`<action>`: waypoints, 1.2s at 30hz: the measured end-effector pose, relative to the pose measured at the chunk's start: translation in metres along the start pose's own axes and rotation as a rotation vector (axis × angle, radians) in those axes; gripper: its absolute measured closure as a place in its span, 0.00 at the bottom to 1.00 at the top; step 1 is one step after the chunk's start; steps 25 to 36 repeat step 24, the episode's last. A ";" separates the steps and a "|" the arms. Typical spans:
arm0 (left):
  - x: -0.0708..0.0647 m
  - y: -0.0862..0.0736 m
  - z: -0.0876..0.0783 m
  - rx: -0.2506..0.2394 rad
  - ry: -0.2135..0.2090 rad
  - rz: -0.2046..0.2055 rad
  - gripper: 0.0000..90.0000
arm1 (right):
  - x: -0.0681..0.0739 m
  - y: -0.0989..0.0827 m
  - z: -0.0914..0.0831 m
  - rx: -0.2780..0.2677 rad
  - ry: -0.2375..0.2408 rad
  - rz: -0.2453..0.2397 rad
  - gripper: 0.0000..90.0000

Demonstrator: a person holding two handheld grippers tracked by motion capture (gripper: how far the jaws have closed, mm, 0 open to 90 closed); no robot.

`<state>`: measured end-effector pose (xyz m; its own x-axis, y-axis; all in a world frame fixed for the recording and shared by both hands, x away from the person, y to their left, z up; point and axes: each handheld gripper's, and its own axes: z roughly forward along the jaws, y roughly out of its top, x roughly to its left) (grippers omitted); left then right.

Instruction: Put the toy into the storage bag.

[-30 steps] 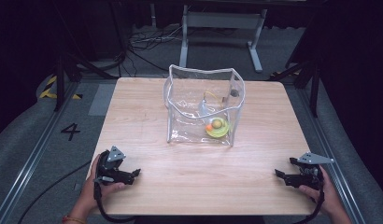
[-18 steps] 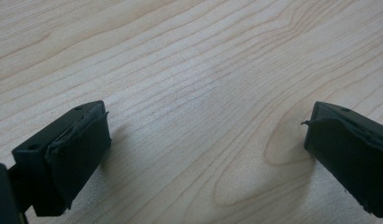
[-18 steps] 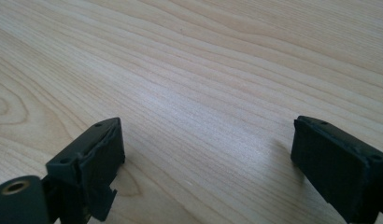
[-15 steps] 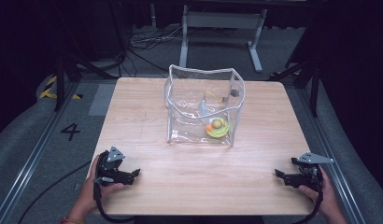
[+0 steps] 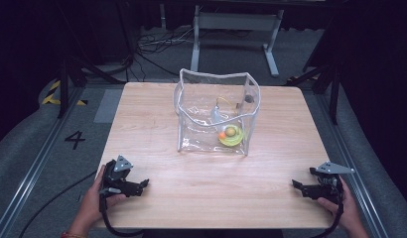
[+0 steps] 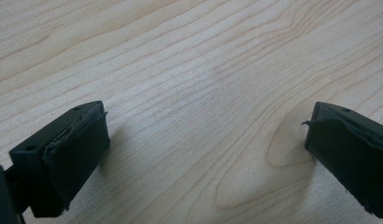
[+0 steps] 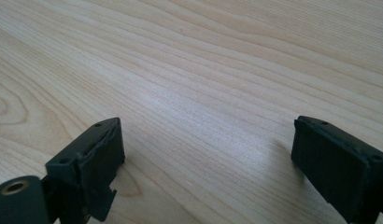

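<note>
High view: the left gripper (image 5: 123, 184) and right gripper (image 5: 313, 187) rest at the near corners of the pale wooden table (image 5: 157, 124), jaws apart and empty. The clear plastic zip pouch with white piping (image 5: 215, 113) stands open-topped at the table's centre, ahead of and between both grippers, about equally near each; a yellow ring-shaped item with an orange ball (image 5: 229, 135) lies inside.

Left gripper view: jaws wide apart over bare wood.

Right gripper view: the same.
</note>
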<state>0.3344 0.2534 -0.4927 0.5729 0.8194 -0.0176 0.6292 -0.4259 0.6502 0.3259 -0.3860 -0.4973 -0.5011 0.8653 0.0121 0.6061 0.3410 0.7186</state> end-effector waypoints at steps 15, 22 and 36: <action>-0.002 0.000 0.000 -0.004 0.013 -0.018 0.00 | 0.000 0.000 0.000 0.000 -0.002 0.001 0.11; -0.004 -0.001 0.000 -0.005 0.030 -0.041 0.00 | 0.000 0.000 0.000 0.000 -0.001 0.002 0.11; -0.005 -0.001 -0.001 -0.001 0.032 -0.048 0.00 | 0.000 0.000 0.000 0.001 -0.002 0.001 0.11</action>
